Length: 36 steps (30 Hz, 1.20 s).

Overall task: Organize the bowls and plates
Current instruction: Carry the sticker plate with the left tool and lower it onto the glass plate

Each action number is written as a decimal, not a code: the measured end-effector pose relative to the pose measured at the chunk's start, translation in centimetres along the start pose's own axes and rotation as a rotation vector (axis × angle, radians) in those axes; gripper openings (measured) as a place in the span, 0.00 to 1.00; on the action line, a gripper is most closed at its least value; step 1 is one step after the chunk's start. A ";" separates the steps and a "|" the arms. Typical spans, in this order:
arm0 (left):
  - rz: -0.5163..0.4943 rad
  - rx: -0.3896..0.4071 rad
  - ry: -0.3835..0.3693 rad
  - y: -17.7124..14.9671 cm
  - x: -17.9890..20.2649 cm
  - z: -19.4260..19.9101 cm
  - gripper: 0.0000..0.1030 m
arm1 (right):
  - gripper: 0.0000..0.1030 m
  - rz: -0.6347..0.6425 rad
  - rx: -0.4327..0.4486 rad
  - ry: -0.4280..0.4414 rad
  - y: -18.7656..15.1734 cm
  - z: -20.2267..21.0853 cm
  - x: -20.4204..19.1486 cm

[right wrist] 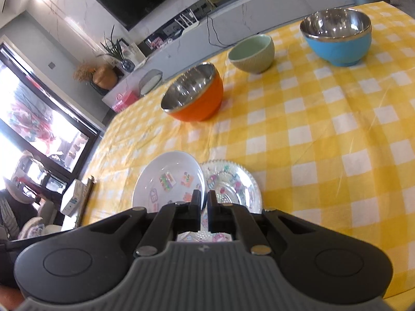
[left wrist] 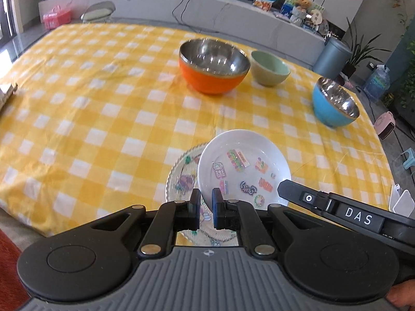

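A white plate point(left wrist: 243, 165) point(right wrist: 166, 178) with stickers is tilted, its face towards me, just above a clear glass plate point(left wrist: 181, 178) point(right wrist: 233, 189) that lies on the yellow checked cloth point(left wrist: 90, 103). My left gripper point(left wrist: 206, 202) is shut on the white plate's near left rim. My right gripper point(right wrist: 203, 200) is shut on its near right rim, and its tip point(left wrist: 281, 189) shows at that rim in the left wrist view. Further back stand an orange steel bowl point(left wrist: 212, 77) point(right wrist: 197, 103), a green bowl point(left wrist: 269, 70) point(right wrist: 251, 54) and a blue steel bowl point(left wrist: 334, 106) point(right wrist: 337, 44).
A small box point(right wrist: 74, 197) sits at the table's left edge. The blue bowl stands close to the right edge. Bare cloth stretches left of the plates and between them and the bowls. A low counter point(left wrist: 233, 5) runs behind the table.
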<state>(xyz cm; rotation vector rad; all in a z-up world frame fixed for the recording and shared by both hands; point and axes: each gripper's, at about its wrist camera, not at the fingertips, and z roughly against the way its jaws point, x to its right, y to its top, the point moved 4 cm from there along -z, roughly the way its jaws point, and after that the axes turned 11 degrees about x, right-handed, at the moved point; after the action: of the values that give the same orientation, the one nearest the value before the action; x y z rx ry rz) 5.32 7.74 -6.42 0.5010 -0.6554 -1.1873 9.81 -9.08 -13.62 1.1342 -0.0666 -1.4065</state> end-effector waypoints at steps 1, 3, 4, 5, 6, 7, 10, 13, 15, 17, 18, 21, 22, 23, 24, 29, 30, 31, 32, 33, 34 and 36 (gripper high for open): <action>0.005 -0.006 0.001 -0.2 0.0 -0.2 0.09 | 0.02 0.008 -0.007 -0.006 -0.1 -0.2 0.0; 0.013 -0.016 -0.002 -0.5 -0.1 -0.7 0.09 | 0.02 0.021 -0.015 -0.020 -0.4 -0.5 0.2; 0.016 -0.023 -0.003 -0.7 -0.1 -0.9 0.09 | 0.02 0.026 -0.019 -0.027 -0.5 -0.7 0.4; 0.020 -0.030 -0.004 -0.8 -0.1 -1.1 0.09 | 0.02 0.027 -0.023 -0.032 -0.5 -0.8 0.5; 0.023 -0.035 -0.004 -0.9 -0.2 -1.3 0.09 | 0.02 0.027 -0.026 -0.036 -0.6 -0.9 0.6; 0.024 -0.038 -0.002 -1.1 -0.2 -1.5 0.09 | 0.02 0.023 -0.031 -0.038 -0.6 -1.1 0.7; 0.028 -0.049 0.004 -1.4 -0.4 -2.0 0.09 | 0.02 0.010 -0.049 -0.041 -0.8 -1.6 1.1; 0.038 -0.062 0.010 -1.6 -0.7 -2.4 0.09 | 0.02 0.013 -0.061 -0.042 -1.0 -2.0 1.0; 0.035 -0.067 0.005 -1.7 -0.7 -2.5 0.09 | 0.02 0.025 -0.065 -0.049 -1.1 -2.1 0.8; 0.025 -0.080 0.003 -1.8 -0.7 -2.6 0.09 | 0.02 0.032 -0.073 -0.060 -1.1 -2.2 0.8; 0.025 -0.083 0.004 -1.8 -0.7 -2.7 0.09 | 0.02 0.032 -0.079 -0.063 -1.1 -2.2 0.8; 0.037 -0.090 0.010 -1.9 -1.0 -2.8 0.09 | 0.02 0.023 -0.092 -0.063 -1.3 -2.5 1.0; 0.040 -0.088 0.011 -1.9 -1.1 -2.8 0.09 | 0.02 0.022 -0.094 -0.062 -1.4 -2.7 1.0; 0.042 -0.086 0.012 -1.9 -1.1 -2.8 0.09 | 0.02 0.021 -0.096 -0.063 -1.4 -2.9 1.1; 0.043 -0.085 0.013 -1.8 -1.1 -2.8 0.09 | 0.02 0.021 -0.097 -0.063 -1.4 -3.0 1.1; 0.042 -0.090 0.020 -1.7 -1.1 -3.1 0.09 | 0.02 0.009 -0.110 -0.076 -1.6 -3.8 1.4; 0.044 -0.093 0.022 -1.7 -1.2 -3.2 0.09 | 0.03 0.007 -0.114 -0.076 -1.6 -3.9 1.4; 0.047 -0.092 0.019 -1.7 -1.2 -3.2 0.09 | 0.03 0.006 -0.115 -0.074 -1.7 -3.9 1.4; 0.047 -0.093 0.018 -1.7 -1.2 -3.2 0.09 | 0.05 0.006 -0.115 -0.073 -1.7 -3.9 1.4; 0.047 -0.095 0.018 -1.7 -1.2 -3.2 0.09 | 0.06 0.005 -0.116 -0.071 -1.7 -3.9 1.3; 0.047 -0.097 0.019 -1.7 -1.2 -3.2 0.10 | 0.06 0.001 -0.117 -0.072 -1.7 -3.9 1.4; 0.045 -0.101 0.019 -1.7 -1.1 -3.2 0.10 | 0.07 -0.009 -0.118 -0.072 -1.7 -3.9 1.5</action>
<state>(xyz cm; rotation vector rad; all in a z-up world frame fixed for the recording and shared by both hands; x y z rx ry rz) 6.14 8.38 -10.02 0.4107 -0.5847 -1.1657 11.43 -7.63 -17.50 0.9881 -0.0297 -1.4400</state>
